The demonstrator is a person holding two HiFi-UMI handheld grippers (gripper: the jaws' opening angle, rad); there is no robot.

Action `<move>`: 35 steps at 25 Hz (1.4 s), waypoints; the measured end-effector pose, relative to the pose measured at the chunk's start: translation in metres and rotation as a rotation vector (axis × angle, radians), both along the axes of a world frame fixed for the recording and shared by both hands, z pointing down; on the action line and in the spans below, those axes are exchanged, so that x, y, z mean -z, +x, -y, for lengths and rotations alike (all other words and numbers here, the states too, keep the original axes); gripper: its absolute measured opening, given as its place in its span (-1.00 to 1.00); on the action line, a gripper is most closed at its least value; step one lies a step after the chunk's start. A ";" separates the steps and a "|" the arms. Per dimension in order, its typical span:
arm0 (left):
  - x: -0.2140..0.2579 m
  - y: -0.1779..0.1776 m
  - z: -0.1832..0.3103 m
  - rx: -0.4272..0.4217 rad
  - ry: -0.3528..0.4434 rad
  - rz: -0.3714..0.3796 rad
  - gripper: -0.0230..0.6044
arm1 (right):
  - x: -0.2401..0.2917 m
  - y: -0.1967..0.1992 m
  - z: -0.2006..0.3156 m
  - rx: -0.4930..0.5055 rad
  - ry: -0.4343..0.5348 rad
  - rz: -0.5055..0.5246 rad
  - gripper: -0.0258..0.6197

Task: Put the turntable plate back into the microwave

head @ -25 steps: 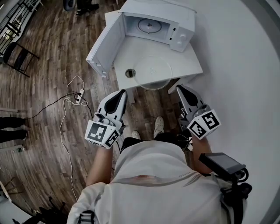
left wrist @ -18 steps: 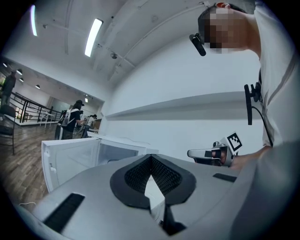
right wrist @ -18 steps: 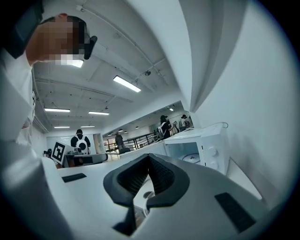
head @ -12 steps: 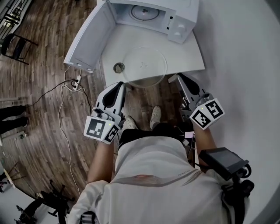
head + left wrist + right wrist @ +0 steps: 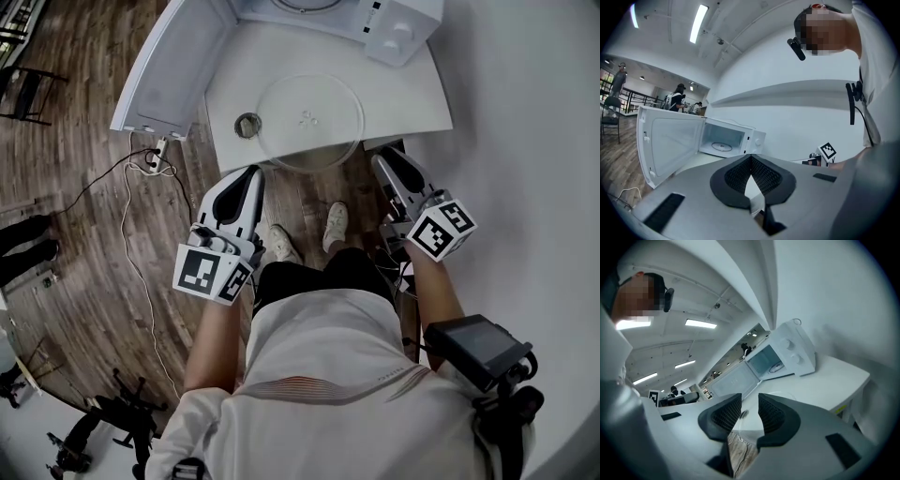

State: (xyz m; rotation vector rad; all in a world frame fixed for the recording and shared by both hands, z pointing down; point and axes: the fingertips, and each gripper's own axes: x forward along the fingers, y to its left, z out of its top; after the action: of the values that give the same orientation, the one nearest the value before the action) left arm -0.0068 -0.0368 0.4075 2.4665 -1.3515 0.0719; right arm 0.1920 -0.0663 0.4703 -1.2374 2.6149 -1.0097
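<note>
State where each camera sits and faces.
Head view: on the person's head, steeply down at glass plate and table; torso, arms, left gripper, right gripper show.
Left gripper view: on that gripper, along shut jaws toward open microwave; torso at right.
Right gripper view: on that gripper, jaws just opening, nothing between, toward plate, microwave; head at left.
All share the microwave.

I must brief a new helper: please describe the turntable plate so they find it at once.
Find the white microwave oven with its door open on the white table. In front of it, near the table's front edge, lies the round clear glass plate, far larger than the small dark round piece beside it.
</note>
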 end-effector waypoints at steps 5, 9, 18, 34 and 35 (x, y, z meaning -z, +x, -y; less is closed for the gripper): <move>-0.009 0.003 -0.009 0.000 -0.033 -0.002 -0.89 | -0.047 0.004 -0.006 -0.029 -0.170 0.091 -0.51; -0.026 -0.006 -0.014 0.019 -0.064 0.008 -0.90 | -0.093 -0.002 -0.006 -0.046 -0.287 0.162 -0.50; -0.061 -0.031 -0.028 0.076 -0.131 -0.007 -0.90 | -0.151 -0.053 -0.010 -0.010 -0.451 0.431 -0.30; -0.090 -0.057 -0.038 0.100 -0.188 -0.018 -0.89 | -0.181 -0.105 0.006 0.019 -0.558 0.663 -0.30; -0.091 -0.057 -0.038 0.099 -0.190 -0.018 -0.90 | -0.182 -0.106 0.007 0.019 -0.565 0.680 -0.30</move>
State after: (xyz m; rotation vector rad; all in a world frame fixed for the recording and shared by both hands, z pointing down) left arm -0.0641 0.0014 0.4983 2.2365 -1.3886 0.1480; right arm 0.0860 -0.0734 0.6518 -0.7236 1.8750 -1.8530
